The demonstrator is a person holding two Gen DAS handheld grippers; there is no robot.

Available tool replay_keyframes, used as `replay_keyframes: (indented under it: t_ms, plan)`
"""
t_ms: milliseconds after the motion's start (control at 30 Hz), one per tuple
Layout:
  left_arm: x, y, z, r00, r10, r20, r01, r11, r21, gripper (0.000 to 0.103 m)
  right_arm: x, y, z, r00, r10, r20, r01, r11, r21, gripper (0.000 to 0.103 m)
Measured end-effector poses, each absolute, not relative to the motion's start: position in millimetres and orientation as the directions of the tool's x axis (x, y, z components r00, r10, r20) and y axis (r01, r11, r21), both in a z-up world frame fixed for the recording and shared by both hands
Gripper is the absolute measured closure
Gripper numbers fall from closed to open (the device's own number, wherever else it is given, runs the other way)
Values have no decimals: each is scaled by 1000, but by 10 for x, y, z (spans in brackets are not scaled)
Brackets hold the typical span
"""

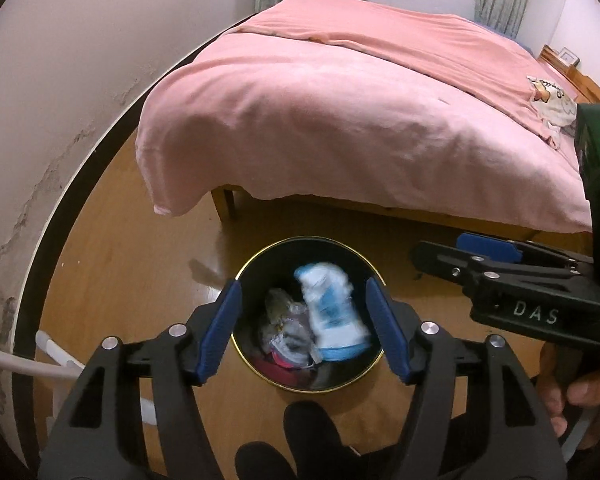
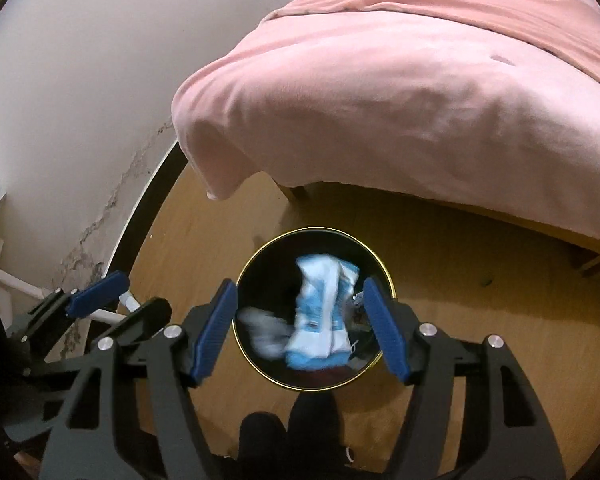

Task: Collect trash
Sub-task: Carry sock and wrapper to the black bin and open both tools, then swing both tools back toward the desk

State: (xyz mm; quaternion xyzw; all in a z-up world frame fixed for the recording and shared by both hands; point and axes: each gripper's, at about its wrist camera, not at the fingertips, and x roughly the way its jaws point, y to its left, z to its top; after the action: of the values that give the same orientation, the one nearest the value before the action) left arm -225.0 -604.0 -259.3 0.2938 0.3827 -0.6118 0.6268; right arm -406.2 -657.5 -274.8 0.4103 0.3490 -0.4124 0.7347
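Note:
A round black bin (image 1: 268, 268) with a gold rim stands on the wooden floor before the bed. Inside its mouth a blue and white wrapper (image 1: 332, 312) shows blurred, free of any pad, beside crumpled grey trash (image 1: 284, 320). My left gripper (image 1: 302, 284) hangs open above the bin, its blue pads framing the rim. To its right is my right gripper (image 1: 460, 252), held by a hand (image 1: 580, 384). In the right wrist view the right gripper (image 2: 300, 284) is open over the bin (image 2: 268, 268) and the wrapper (image 2: 320, 312), with the left gripper (image 2: 128, 304) beside it.
A bed with a pink blanket (image 1: 340, 120) overhangs close behind the bin, and its wooden leg (image 1: 228, 204) stands just beyond. A stained wall with a dark skirting curves along the left, with a white pipe (image 1: 20, 364) at its foot. Dark feet (image 1: 308, 432) stand just below the bin.

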Motion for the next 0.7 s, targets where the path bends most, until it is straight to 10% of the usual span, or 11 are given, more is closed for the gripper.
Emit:
replay_keyframes:
  t_ms: [367,700]
  plan:
    - [-2208,-5867,-2399,-1,-566,-824,996,71,-49,37,-3962,-6542,-2550,402,-335,-852,894,345,286,39]
    - [-1527,-5036,-791,178,-689,-702,968,251,-2,10,-3236,-6155,-1006,532,-444,-721,802,536,263,14]
